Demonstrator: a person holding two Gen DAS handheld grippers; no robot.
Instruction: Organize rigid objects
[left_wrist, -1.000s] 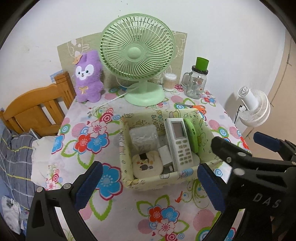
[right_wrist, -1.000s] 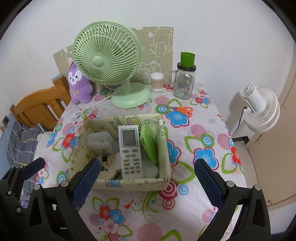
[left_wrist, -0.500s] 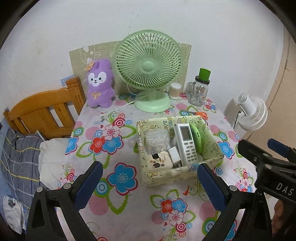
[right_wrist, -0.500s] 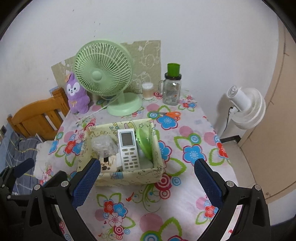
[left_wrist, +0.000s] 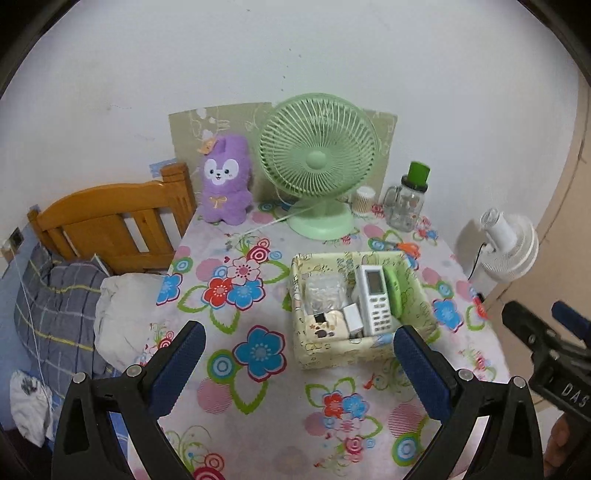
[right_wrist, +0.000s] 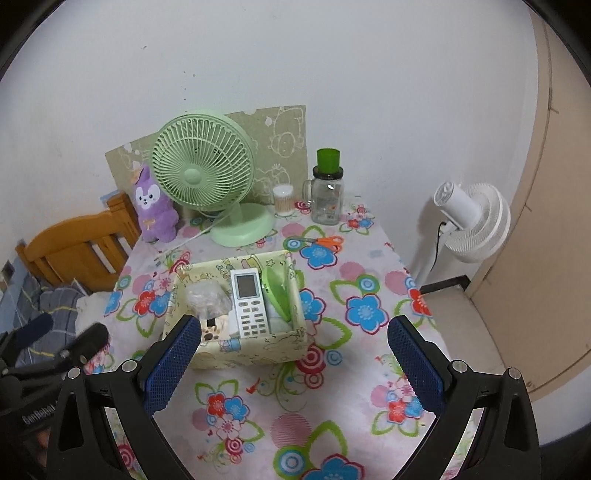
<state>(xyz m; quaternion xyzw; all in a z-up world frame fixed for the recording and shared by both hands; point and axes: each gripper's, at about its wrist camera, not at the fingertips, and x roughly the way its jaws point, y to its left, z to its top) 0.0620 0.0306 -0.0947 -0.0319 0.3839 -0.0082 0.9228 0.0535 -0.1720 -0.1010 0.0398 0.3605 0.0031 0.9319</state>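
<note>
While the storage box (left_wrist: 334, 352) sits packed, each hand-held gripper (left_wrist: 295, 365) (right_wrist: 290, 354) wide apart, empty.

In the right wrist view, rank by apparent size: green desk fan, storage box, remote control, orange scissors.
1. green desk fan and storage box: look alike, box nearer the camera, unranked.
2. remote control.
3. orange scissors, farther back.

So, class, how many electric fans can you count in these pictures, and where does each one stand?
2. The green desk fan stands at the back of the table, beside the purple plush toy. The white fan stands on the floor to the table's right. None seems hidden.
</note>
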